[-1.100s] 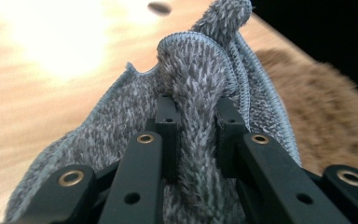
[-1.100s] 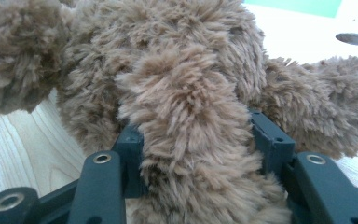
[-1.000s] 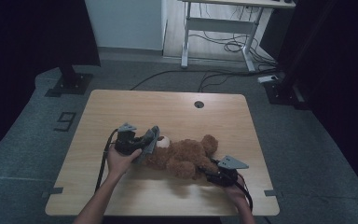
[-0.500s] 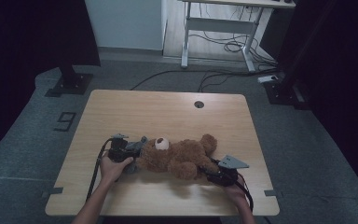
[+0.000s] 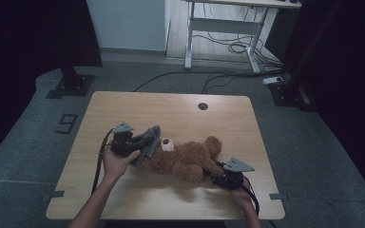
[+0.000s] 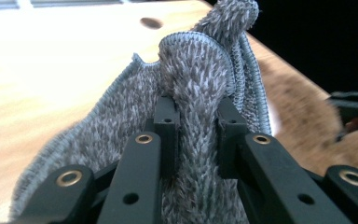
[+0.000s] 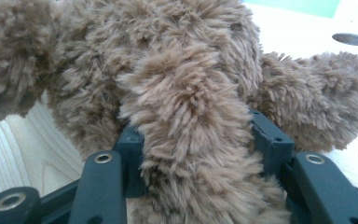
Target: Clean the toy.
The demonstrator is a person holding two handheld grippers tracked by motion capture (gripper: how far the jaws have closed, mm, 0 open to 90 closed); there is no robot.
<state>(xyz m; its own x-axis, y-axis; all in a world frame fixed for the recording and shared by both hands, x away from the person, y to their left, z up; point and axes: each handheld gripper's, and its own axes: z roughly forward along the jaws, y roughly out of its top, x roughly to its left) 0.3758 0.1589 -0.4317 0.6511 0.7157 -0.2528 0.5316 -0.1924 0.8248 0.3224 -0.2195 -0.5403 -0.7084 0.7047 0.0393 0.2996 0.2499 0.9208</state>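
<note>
Left gripper clenched on a fold of grey cloth; in the left gripper view the jaws pinch the fuzzy fabric from both sides, and its stitched edge curls up above the jaw tips. In the high view the cloth hangs from this gripper, lifted off the tabletop, just beside the teddy bear's muzzle.

Right gripper grasping the brown teddy bear by one limb. In the right gripper view a thick furry limb sits between the jaws, both pressing into the fur. The bear's body rises beyond the jaw tips, another limb off to the right of them.

The bear lies on the tabletop between the two grippers, head toward the left gripper, legs toward the right one. Its pale muzzle lies just past the cloth.

A person's left hand wraps the left gripper's body; the right hand holds the other near the tabletop's front edge. A round hole in the tabletop lies well beyond both grippers.
</note>
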